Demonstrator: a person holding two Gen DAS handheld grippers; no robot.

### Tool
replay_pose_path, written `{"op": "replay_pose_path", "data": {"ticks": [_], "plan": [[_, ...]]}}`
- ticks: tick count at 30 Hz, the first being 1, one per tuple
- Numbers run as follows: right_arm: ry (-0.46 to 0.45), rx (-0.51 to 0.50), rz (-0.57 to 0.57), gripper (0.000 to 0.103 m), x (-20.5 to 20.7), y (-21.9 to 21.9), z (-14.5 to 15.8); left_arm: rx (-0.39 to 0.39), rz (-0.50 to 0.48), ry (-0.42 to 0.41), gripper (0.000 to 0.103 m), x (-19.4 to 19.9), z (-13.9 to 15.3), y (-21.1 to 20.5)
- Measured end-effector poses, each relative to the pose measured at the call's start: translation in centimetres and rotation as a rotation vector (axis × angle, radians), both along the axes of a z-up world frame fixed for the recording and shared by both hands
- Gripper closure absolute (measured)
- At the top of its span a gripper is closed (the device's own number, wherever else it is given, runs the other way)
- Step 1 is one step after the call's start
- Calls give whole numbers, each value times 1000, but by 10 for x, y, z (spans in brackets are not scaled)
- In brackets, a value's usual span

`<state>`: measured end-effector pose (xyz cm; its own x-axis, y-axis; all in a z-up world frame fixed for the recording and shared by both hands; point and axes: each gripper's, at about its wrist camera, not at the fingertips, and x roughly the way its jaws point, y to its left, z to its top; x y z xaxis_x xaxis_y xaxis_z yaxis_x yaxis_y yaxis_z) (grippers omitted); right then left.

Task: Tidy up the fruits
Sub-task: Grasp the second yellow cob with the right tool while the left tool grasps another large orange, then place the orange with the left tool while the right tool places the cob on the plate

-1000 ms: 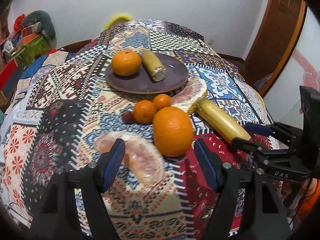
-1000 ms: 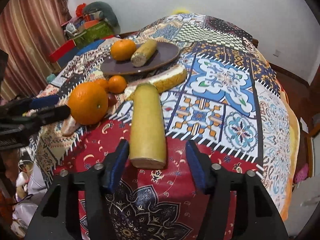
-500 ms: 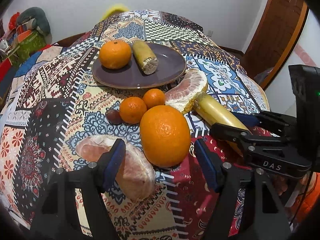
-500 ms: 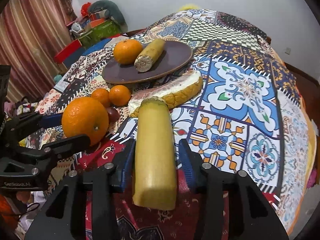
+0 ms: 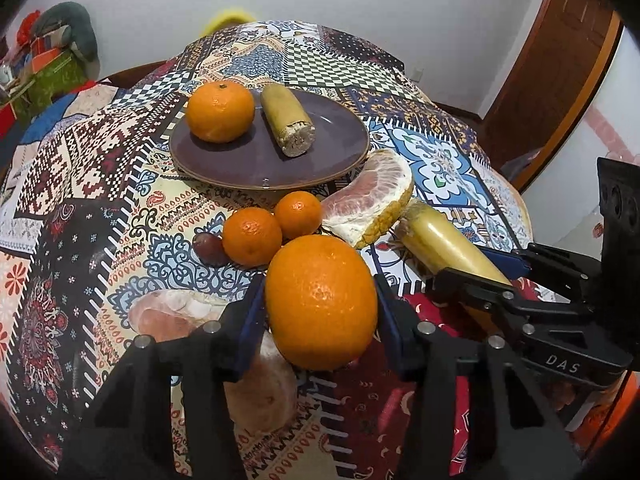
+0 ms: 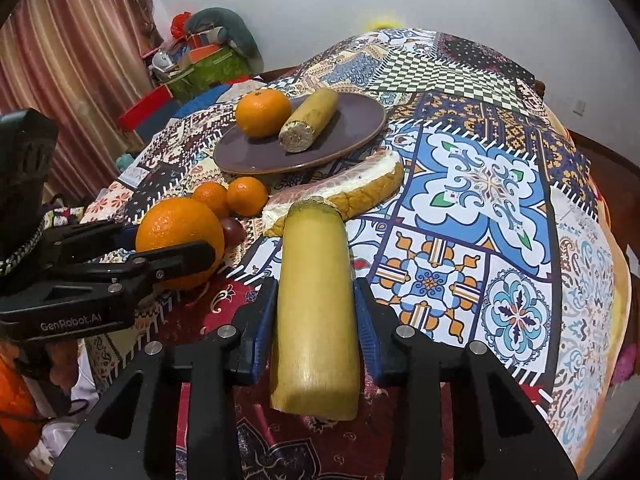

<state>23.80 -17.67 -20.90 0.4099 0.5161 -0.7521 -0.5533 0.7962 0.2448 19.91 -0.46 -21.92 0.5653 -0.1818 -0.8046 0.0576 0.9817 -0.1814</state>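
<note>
Left wrist view: my left gripper (image 5: pixel 320 304) is clamped on the big orange (image 5: pixel 320 302), pads touching both its sides. A peeled pomelo piece (image 5: pixel 224 344) lies near-left on the patchwork tablecloth (image 5: pixel 80 208). Farther off, two small mandarins (image 5: pixel 252 236) touch each other, a dark grape (image 5: pixel 207 247) at their left. The purple plate (image 5: pixel 248 160) beyond holds a mandarin and a cut cane piece (image 5: pixel 286 118). A pomelo wedge (image 5: pixel 370 198) lies right of the plate.

Right wrist view: my right gripper (image 6: pixel 314 320) is closed against the yellow cane section (image 6: pixel 314 308), whose far end touches the pomelo wedge (image 6: pixel 340 194).
</note>
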Motion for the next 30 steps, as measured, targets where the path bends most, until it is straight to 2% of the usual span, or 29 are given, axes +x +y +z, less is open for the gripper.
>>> {"op": "replay_pose_path", "data": {"ticks": [6,15,23,30], "plan": [[-39,22,-3,68,0,1,14,-21,5,-5,53,-3,7,3],[-87,63,-15,68,8,6,35,-25,32,-80,53,-8,32,15],[-121,90,-46,68,26,8,49,-21,56,-147,53,4,56,27],[-151,120,-72,68,43,8,61,-26,78,-185,53,22,65,38]]}}
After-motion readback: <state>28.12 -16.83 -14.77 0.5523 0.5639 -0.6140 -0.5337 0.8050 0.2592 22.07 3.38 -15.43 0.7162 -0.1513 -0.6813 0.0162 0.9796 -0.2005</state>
